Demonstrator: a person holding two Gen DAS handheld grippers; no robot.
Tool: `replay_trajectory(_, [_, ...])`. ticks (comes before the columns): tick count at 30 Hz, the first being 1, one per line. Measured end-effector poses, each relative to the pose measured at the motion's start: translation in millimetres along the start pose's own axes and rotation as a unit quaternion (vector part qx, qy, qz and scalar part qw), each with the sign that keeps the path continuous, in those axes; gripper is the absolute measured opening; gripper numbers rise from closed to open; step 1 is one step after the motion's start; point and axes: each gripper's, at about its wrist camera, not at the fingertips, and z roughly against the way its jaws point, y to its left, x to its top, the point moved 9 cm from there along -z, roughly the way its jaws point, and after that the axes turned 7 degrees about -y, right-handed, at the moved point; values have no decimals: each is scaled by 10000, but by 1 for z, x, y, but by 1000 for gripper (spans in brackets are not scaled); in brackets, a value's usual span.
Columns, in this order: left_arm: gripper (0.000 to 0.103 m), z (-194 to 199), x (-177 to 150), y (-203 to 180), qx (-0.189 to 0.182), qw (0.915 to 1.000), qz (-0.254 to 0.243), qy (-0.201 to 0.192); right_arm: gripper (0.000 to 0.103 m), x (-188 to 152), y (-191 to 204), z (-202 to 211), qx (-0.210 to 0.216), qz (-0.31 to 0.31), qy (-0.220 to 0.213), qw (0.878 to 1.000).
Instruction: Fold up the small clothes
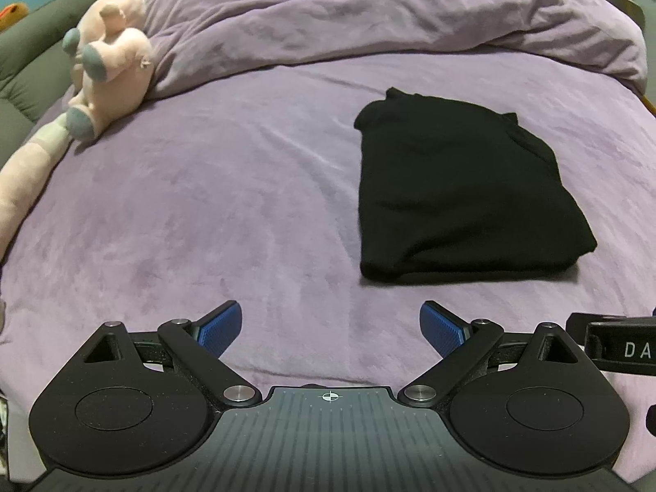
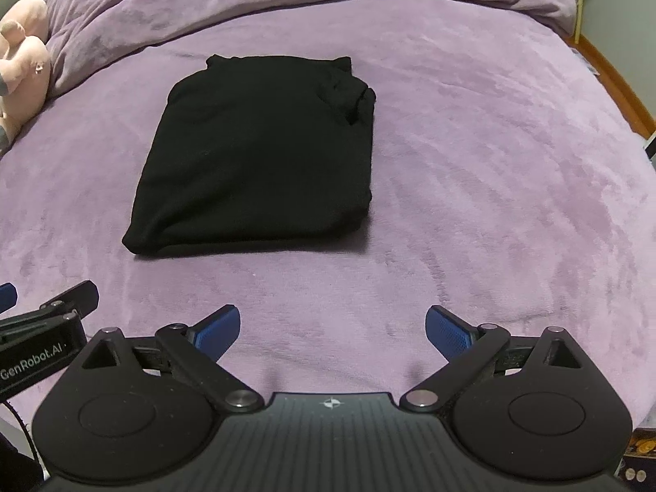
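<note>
A black garment (image 1: pixel 463 188) lies folded into a flat rectangle on the purple bed cover (image 1: pixel 205 205). It also shows in the right wrist view (image 2: pixel 262 156). My left gripper (image 1: pixel 330 326) is open and empty, hovering near the bed's front edge, left of and nearer than the garment. My right gripper (image 2: pixel 332 328) is open and empty, nearer than the garment and slightly right of it. The left gripper's fingers (image 2: pixel 69 299) show at the left edge of the right wrist view.
A pink plush toy (image 1: pixel 106 65) lies at the bed's far left. A bunched purple duvet (image 1: pixel 369 12) runs along the back. A wooden floor edge (image 2: pixel 615 82) shows at the right of the bed.
</note>
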Motion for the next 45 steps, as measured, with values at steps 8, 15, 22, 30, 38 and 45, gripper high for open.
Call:
replay_trajectory(8, [98,1,-1,-1,-13,10000,-32,32,97,2,-1,2,-11,-9,15,10000])
replay_trajectory(15, [98,-1,-1,-2,-77,9999,-59,102,97,3,-2,1,-31,-44,59,10000])
replay_trajectory(22, [98,0,2,-2,-95,9999,-67,88,97,5,1,3,-27,-42,-14,10000])
replay_trajectory(30, [98,0,1,-3,-41,9999,-75,96,97,6,0,2,-20,-45,-4,10000])
replay_trajectory(38, [98,-1,2,-2,-48,9999,-86,113,97,6,1,3,-11,-54,-27,10000])
replay_trajectory(45, [98,-1,2,-2,-40,9999,-84,121,98,6,0,3,-9,-57,-13,10000])
